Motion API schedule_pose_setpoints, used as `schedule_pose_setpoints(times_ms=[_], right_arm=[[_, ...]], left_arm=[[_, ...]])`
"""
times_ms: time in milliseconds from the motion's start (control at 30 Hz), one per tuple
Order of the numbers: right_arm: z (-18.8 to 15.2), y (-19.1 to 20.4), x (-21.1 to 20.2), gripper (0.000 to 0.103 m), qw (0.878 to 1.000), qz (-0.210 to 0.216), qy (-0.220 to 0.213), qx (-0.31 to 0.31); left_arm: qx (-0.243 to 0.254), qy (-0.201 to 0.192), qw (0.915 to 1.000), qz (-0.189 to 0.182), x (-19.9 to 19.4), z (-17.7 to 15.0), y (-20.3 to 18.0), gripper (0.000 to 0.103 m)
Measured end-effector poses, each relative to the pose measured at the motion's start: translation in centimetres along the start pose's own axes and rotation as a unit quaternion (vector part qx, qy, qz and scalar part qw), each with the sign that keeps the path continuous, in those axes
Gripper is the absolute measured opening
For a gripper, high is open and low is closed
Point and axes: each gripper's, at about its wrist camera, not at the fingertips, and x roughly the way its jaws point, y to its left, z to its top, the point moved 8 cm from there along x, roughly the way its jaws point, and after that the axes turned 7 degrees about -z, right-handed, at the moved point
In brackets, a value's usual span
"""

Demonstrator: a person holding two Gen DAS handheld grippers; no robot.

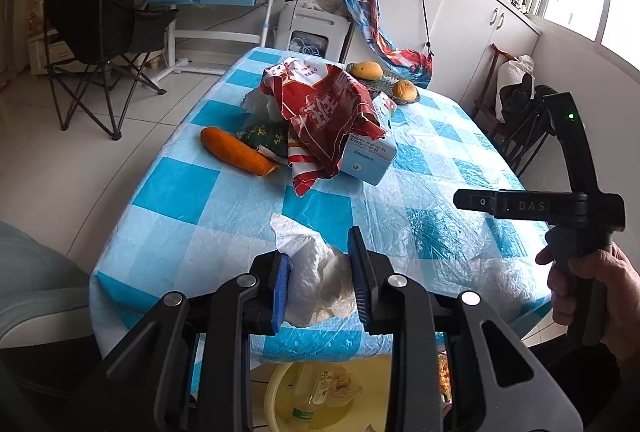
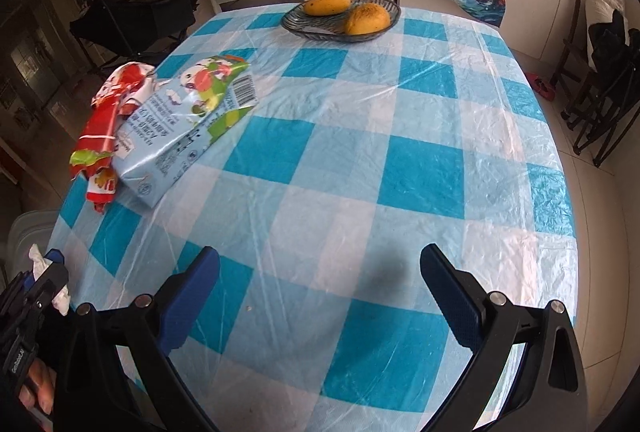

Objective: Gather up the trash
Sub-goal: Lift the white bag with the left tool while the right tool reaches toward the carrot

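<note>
A crumpled white tissue (image 1: 316,272) is pinched between the blue pads of my left gripper (image 1: 318,252), just above the near edge of the checked table (image 1: 224,200). Seen from the right wrist, that left gripper (image 2: 48,268) and the tissue (image 2: 38,256) sit at the far left. More trash lies mid-table: a red wrapper (image 1: 320,112) draped over a light-blue carton (image 1: 368,156), a green packet (image 1: 266,138) and an orange oblong item (image 1: 236,152). My right gripper (image 2: 320,256) hovers open over bare tablecloth, nothing between its fingers.
A glass bowl (image 2: 304,28) with two mangoes stands at the table's far end. A yellow basin (image 1: 280,388) holding a bottle and scraps sits on the floor below the near edge. A black folding chair (image 1: 100,32) stands left, dark chairs (image 1: 528,128) right.
</note>
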Motion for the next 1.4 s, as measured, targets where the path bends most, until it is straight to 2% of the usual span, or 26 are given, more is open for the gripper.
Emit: schedule_pose_setpoints(times_ms=[233,467,800,1100,1167,1233,1333,1400], right_arm=[[-1.9,5.6,-1.5,0.096,0.996,0.020,-0.028,-0.084],[-3.0,10.4,-2.4,0.096,0.982,0.040,-0.053,-0.176],[-3.3,13.0,-2.2,0.096,0.975,0.075,-0.056,-0.204],[-2.8,16.9,-1.8,0.096,0.966,0.125,-0.054,-0.220],[-2.7,18.1,-2.0,0.093,0.962,0.160,-0.049,-0.217],[-2.9,19.8,-2.4,0.084,0.953,0.200,-0.041,-0.224],[-2.5,21.6,-2.6,0.080,0.946,0.204,-0.061,-0.245],[-1.6,22.2,-2.7,0.076,0.945,0.196,-0.084,-0.247]], left_arm=[[-0.006,-0.012,0.9999,0.007,-0.9,0.7,0.6,0.026],[-0.003,-0.018,0.9997,0.014,-1.3,1.0,0.7,0.026],[-0.035,-0.028,0.9986,0.029,-2.2,1.7,2.4,0.026],[-0.075,-0.088,0.9922,0.045,-6.8,4.1,4.9,0.026],[-0.084,-0.099,0.9904,0.047,-7.5,4.4,5.3,0.026],[-0.090,-0.113,0.9883,0.048,-8.3,4.8,5.7,0.026],[-0.095,-0.135,0.9849,0.050,-9.7,5.5,6.2,0.026],[-0.100,-0.149,0.9824,0.051,-10.5,6.0,6.6,0.026]])
